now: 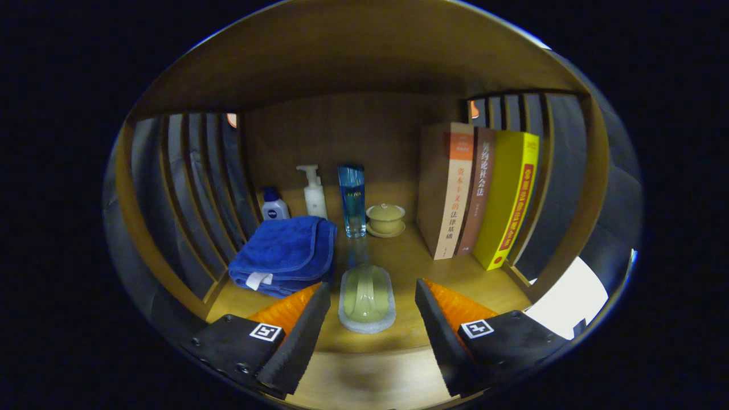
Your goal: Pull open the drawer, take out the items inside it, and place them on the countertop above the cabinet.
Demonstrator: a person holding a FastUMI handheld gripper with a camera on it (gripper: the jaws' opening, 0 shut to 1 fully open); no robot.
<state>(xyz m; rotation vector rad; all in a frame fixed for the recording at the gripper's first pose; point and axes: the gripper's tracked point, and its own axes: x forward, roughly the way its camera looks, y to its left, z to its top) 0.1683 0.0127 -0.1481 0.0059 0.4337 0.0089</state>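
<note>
My gripper stands open over the front of a wooden countertop inside a shelf niche. Between its fingers lies a pale green soap bar on a grey oval dish, touching neither finger. Left of the dish, beside the left finger, sits a folded blue towel. Beyond the fingers stand a small blue lotion bottle, a white pump bottle, a tall blue glass bottle and a lidded beige cup on a saucer.
Three upright books lean against the right side of the niche. Slatted wooden side walls close in left and right, a wooden back panel behind, a wooden ceiling above. The front shelf edge runs beneath the fingers.
</note>
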